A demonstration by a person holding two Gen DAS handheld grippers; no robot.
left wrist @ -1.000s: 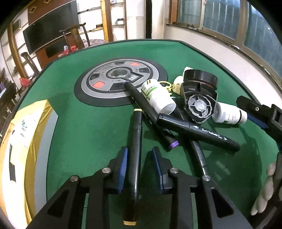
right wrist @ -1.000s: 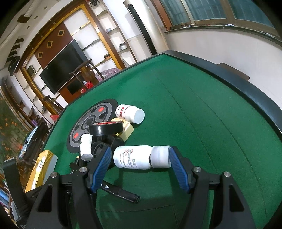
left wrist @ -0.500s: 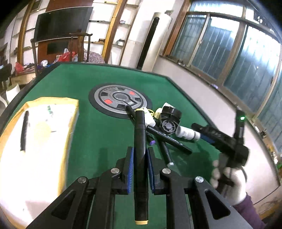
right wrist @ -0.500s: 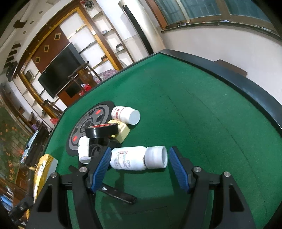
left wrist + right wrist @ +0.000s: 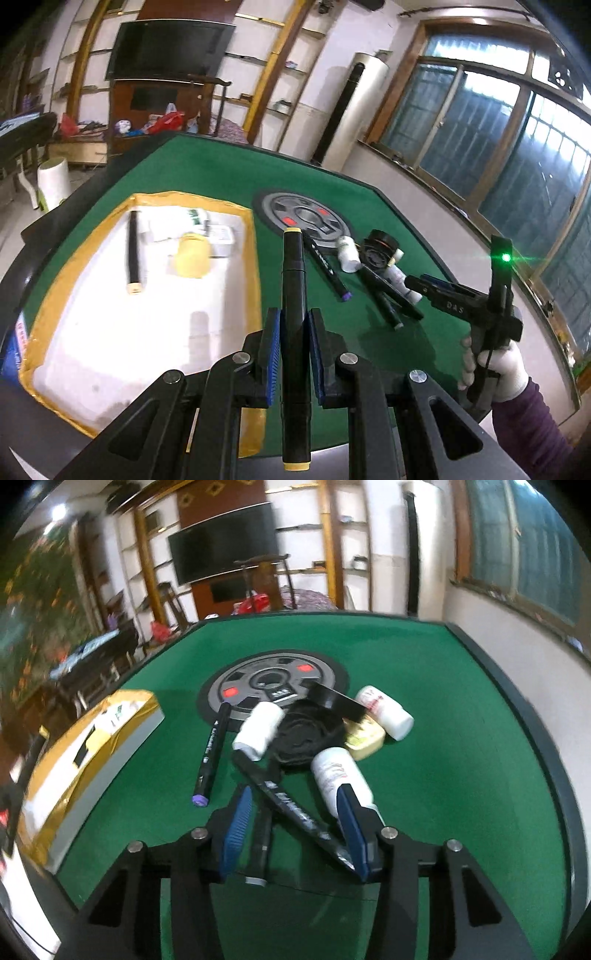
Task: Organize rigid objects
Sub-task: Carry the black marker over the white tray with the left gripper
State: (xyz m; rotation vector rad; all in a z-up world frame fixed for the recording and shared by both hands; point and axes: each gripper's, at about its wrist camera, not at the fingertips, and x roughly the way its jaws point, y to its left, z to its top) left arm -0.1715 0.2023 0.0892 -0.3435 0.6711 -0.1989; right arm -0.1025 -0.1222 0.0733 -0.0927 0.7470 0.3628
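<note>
Marker (image 5: 294,295) sits pinched in your left tongs (image 5: 294,341), held above the green tabletop (image 5: 207,173), long axis straight ahead along the fingers, yellow caps at both ends. Right tongs (image 5: 291,819) hang open over the crossed black markers (image 5: 291,805); their white lettering's too blurry to read. "DAS" shows on the right tool.

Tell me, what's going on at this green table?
A person is sorting loose items with two handheld grippers. The left gripper is shut on a black marker with yellow end caps, beside the gold-rimmed white tray. The right gripper is open over the pile of black markers and white plastic bottles.
</note>
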